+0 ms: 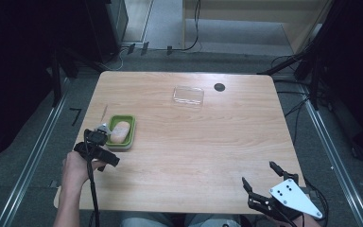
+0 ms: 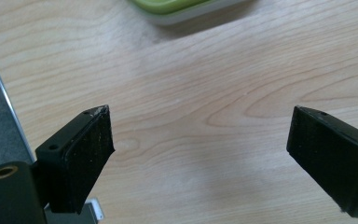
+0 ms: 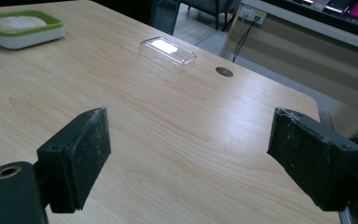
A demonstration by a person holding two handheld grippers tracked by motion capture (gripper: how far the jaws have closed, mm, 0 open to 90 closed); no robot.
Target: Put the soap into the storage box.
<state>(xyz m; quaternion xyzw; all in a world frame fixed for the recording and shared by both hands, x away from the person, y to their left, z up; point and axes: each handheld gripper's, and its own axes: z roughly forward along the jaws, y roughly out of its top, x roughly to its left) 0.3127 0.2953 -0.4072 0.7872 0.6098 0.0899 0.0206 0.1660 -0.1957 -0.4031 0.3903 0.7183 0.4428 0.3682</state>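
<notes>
Presently, I noted the left gripper (image 1: 105, 128) near the table's left edge, at roughly the eight o'clock position of the light wooden table (image 1: 194, 156) in the high view. Its jaws stood released, well apart, with nothing between them; the left gripper view (image 2: 200, 133) showed only bare wood grain in the gap. The person's left hand (image 1: 75, 168) held the gripper body from below.

The shallow green rectangular tray with a white base (image 1: 122, 132) sat just beside the left gripper, at its two o'clock. I could not tell from the high view whether the jaw tips touched the tray rim. A pale oval bar, soap-like in form (image 1: 120, 131), lay inside the tray. In the left gripper view, the tray edge (image 2: 186, 9) appeared at twelve o'clock, apart from the jaw tips.

The right gripper (image 1: 260, 176) sat at the table's five o'clock corner, jaws also released and spread wide, empty. The right gripper view (image 3: 189, 133) confirmed this.

A clear plastic rectangular lid (image 1: 188, 95) lay at the table's twelve o'clock, well apart from both grippers. A small dark round disc (image 1: 219, 87) sat near it, at the lid's two o'clock.
</notes>
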